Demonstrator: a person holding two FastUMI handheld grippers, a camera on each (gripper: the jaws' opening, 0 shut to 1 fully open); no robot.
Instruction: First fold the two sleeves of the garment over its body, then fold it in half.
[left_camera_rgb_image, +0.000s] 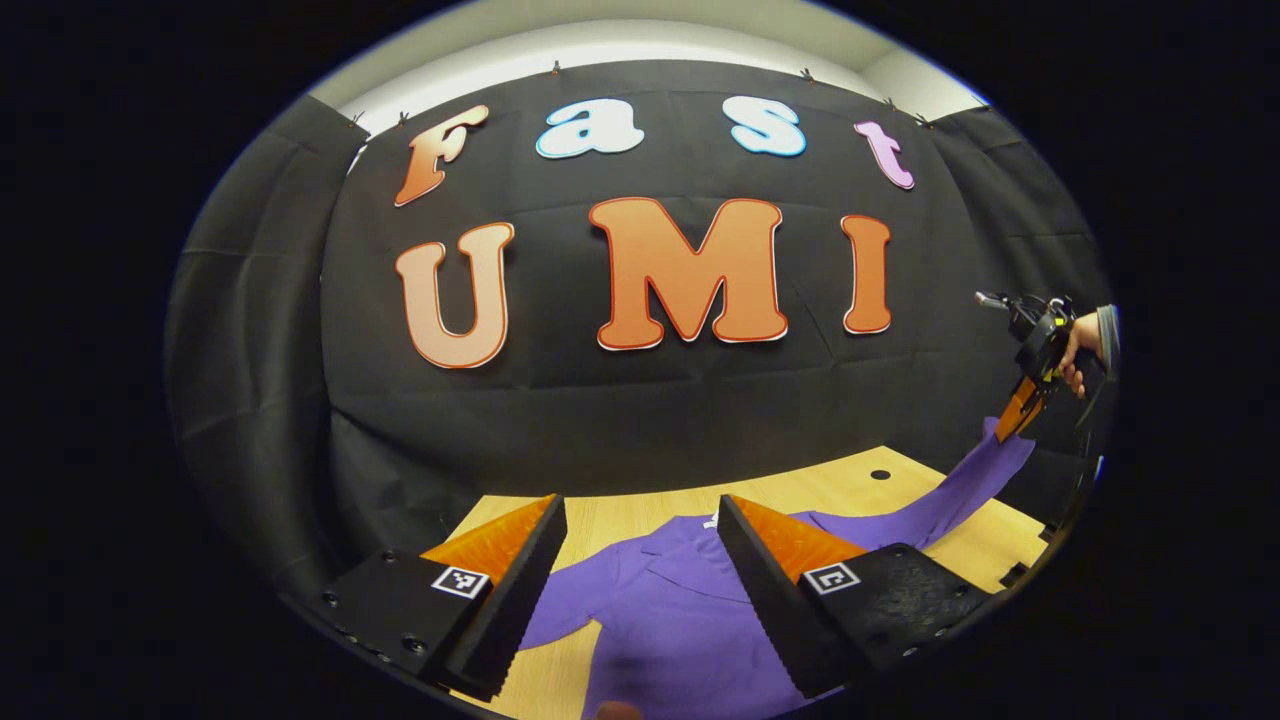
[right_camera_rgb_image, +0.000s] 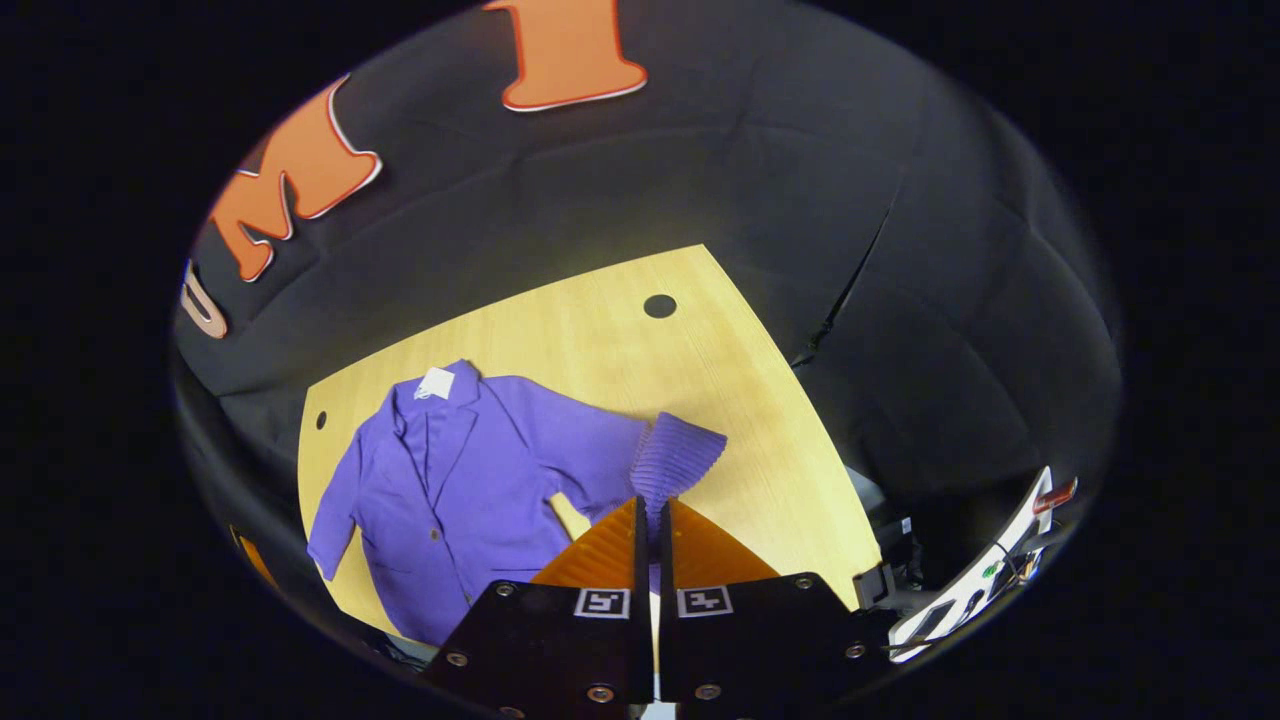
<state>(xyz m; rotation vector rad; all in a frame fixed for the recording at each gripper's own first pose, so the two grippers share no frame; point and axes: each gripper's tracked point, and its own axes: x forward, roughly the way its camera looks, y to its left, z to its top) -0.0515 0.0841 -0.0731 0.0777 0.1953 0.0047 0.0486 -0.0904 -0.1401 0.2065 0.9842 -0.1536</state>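
The purple jacket (right_camera_rgb_image: 450, 480) lies face up on the wooden worktop (right_camera_rgb_image: 640, 360), collar toward the booth wall, its front buttoned and its body spread flat so that the sleeves can be laid over it; a white tag (right_camera_rgb_image: 437, 383) sits at the neck; the right hand-held gripper (right_camera_rgb_image: 651, 515) has its fingers pressed together on the ribbed cuff (right_camera_rgb_image: 680, 455) of one sleeve (right_camera_rgb_image: 590, 440), pinching the cloth at its very end, most likely because a grip there lets the whole sleeve be carried in one sweep; in the left gripper view that same sleeve (left_camera_rgb_image: 940, 500) rises off the worktop (left_camera_rgb_image: 640, 510) in a taut slope up to the gripper held by a hand (left_camera_rgb_image: 1080, 345), which suggests it is lifted clear so as not to drag the body out of shape; the left hand-held gripper (left_camera_rgb_image: 640, 515) hovers low over the jacket near the collar with its fingers spread wide and nothing between them, the garment visible through the gap, placed perhaps to steady the body or to take the other sleeve (right_camera_rgb_image: 335, 510), which lies flat along the jacket's far side; by my judgement the first sleeve fold is under way and neither sleeve yet rests on the body, so the halving is some way off.
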